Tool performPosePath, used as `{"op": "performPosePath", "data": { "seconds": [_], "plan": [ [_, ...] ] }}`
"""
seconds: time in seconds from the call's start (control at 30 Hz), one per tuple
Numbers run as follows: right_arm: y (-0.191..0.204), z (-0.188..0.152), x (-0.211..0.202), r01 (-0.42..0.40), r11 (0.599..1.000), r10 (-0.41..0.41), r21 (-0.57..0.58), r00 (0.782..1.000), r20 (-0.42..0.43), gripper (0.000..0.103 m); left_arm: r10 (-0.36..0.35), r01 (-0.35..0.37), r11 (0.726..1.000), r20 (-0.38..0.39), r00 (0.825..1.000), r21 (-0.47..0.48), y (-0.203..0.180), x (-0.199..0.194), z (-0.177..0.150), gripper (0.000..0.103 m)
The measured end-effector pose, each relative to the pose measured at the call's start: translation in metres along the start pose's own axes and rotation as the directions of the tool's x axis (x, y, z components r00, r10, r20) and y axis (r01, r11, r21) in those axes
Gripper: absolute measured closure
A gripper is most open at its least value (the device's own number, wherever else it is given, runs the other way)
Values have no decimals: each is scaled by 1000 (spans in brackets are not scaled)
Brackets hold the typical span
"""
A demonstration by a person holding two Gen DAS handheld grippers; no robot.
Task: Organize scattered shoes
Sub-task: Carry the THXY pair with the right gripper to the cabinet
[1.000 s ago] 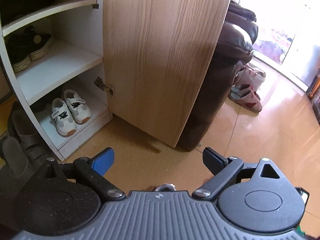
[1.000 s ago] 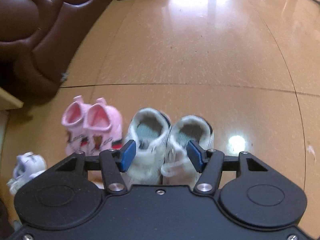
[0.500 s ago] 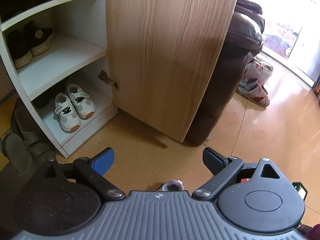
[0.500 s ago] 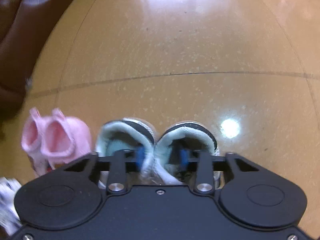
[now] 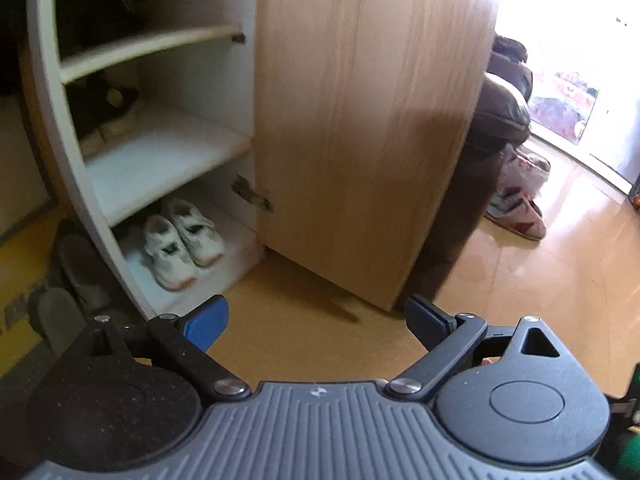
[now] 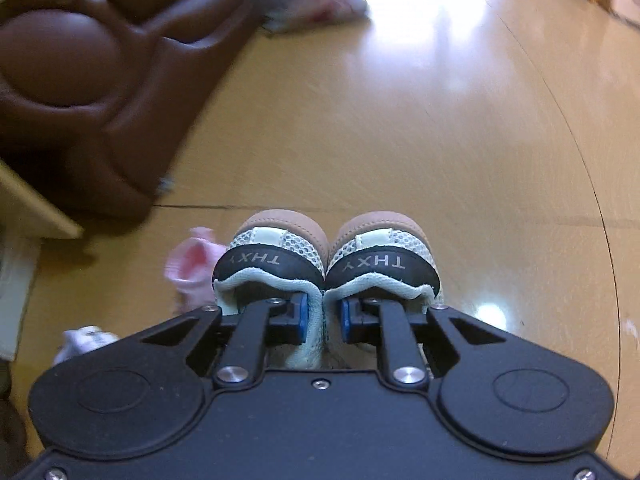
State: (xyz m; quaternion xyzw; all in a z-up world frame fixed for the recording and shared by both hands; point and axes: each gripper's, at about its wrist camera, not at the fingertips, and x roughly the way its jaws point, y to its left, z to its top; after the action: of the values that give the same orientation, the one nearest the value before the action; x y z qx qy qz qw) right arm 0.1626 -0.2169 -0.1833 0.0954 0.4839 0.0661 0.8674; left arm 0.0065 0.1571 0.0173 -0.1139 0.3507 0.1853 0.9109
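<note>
Between the blue pads of the right claw (image 6: 322,317) sits the pair of mint-and-white sneakers (image 6: 326,264), pinched by their two inner collars, one pad inside each shoe. A second ago those jaws stood wide around the pair on the floor (image 6: 400,120); they have just closed and now clamp the shoes, which hang clear of the floor. The heels with their black lettered tabs face up toward the camera, the brown soles face away, and the long axis of each shoe runs down and back under the claw, so the toes are hidden behind its black body. Just left, the pink bootie (image 6: 190,268) is blurred and half covered by the sneakers, and a small white shoe (image 6: 82,342) peeks out at the claw's edge. Beyond, the brown sofa (image 6: 80,80) fills the upper left.

Over on the left side, the left claw (image 5: 318,318) hangs with its jaws wide apart and nothing between them; its view has swung so the shoe cabinet (image 5: 168,152) fills more of the picture. White sneakers (image 5: 182,242) sit on the bottom shelf; the dark shoes above are smeared and hard to read.
</note>
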Motion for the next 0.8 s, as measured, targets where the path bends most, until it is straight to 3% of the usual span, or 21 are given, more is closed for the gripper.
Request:
{"op": "performPosePath", "data": {
  "seconds": [0.1, 0.23, 0.4, 0.57, 0.8],
  "plan": [
    [42, 13, -23, -75, 992, 81, -101, 995, 58, 87, 19, -19, 999, -1, 1000, -26, 16, -2, -3, 7],
    [111, 29, -47, -180, 952, 210, -247, 972, 103, 87, 57, -59, 995, -17, 998, -78, 46, 0, -9, 7],
    [212, 45, -72, -311, 866, 379, -391, 919, 108, 87, 108, -111, 987, -28, 994, -114, 81, -2, -19, 7],
    [311, 59, -79, -400, 746, 504, -533, 862, 58, 87, 132, -136, 977, -31, 991, -165, 108, -4, -24, 7],
    [445, 75, -84, -444, 565, 612, -696, 791, -8, 87, 114, -117, 967, -29, 993, -225, 133, -8, -22, 7]
  ]
}}
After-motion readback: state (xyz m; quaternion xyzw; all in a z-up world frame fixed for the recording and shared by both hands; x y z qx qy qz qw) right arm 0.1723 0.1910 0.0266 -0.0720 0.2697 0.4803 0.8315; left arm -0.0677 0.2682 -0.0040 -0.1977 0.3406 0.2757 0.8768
